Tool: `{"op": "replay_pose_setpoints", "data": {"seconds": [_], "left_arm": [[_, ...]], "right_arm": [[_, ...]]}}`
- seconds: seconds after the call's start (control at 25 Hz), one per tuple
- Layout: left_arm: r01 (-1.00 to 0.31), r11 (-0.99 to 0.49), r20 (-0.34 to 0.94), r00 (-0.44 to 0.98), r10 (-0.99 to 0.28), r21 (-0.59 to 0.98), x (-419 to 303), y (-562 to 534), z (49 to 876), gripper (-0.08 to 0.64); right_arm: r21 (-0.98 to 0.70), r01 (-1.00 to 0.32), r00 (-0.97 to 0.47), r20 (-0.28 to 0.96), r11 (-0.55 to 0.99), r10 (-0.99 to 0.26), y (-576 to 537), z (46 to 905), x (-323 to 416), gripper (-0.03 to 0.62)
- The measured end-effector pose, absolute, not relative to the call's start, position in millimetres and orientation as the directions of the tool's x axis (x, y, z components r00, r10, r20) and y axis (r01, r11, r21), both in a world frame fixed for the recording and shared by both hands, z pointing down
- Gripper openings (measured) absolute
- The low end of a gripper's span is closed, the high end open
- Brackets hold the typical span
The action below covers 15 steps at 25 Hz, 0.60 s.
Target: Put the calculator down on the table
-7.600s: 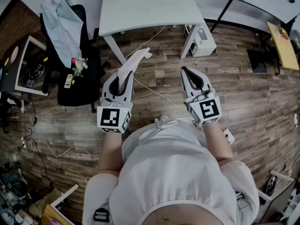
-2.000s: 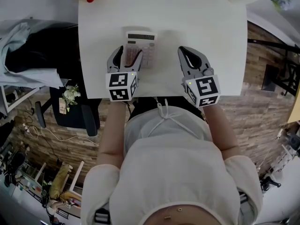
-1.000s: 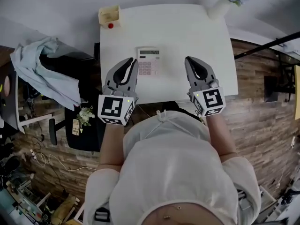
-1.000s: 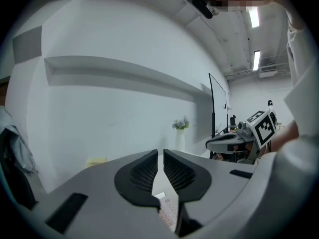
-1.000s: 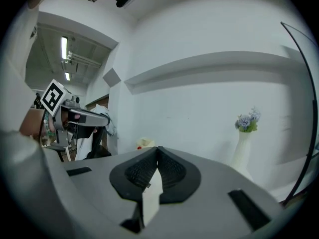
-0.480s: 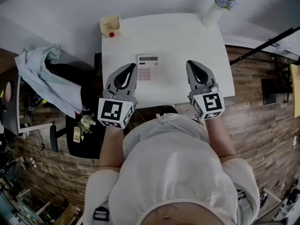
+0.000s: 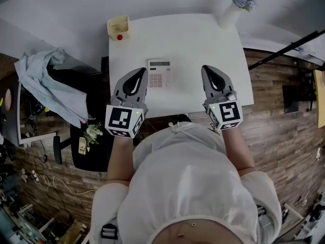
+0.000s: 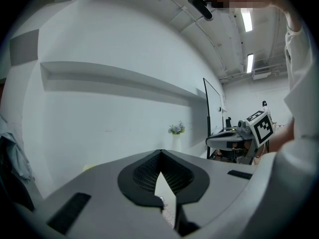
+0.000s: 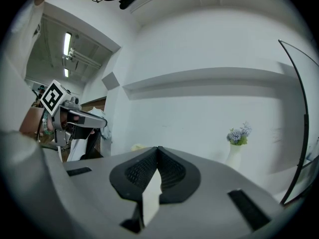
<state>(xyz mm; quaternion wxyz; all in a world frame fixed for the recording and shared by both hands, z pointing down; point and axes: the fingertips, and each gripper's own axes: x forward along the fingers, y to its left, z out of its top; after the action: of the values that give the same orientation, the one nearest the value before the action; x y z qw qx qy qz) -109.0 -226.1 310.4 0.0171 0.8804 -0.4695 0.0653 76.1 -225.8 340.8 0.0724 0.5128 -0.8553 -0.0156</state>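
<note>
Two pairs of jaws, both closed and empty: the left gripper point(image 7: 142, 71) hovers just beside the calculator point(image 7: 159, 73), which lies flat on the table point(image 7: 198, 39); the right gripper point(image 7: 205, 68) is farther from the calculator.

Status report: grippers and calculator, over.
Left gripper shut, empty. Right gripper shut, empty. Calculator flat on table, beside left gripper's tip. Vase, yellow box at far corners, clear of it.
</note>
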Motion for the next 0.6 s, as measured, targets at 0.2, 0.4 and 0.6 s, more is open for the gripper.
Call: {"op": "replay_pose_setpoints", "data": {"seconds": [0.2,0.4,0.6], "left_arm": [[-0.831,-0.556,0.136,0.548,-0.825,-0.028,-106,-231,314,0.018],[-0.830,-0.557,0.145,0.549,-0.823,-0.023,-103,-236,318,0.018],[-0.828,-0.561,0.157,0.551,-0.819,-0.020,-97,-241,322,0.018]], "right_arm": [[0.102,-0.867,-0.477,0.111,0.488,-0.872,-231,341,75,0.003],[0.083,-0.864,-0.486,0.115,0.496,-0.866,-236,344,76,0.003],[0.078,-0.856,-0.501,0.114,0.511,-0.858,-239,346,77,0.003]]}}
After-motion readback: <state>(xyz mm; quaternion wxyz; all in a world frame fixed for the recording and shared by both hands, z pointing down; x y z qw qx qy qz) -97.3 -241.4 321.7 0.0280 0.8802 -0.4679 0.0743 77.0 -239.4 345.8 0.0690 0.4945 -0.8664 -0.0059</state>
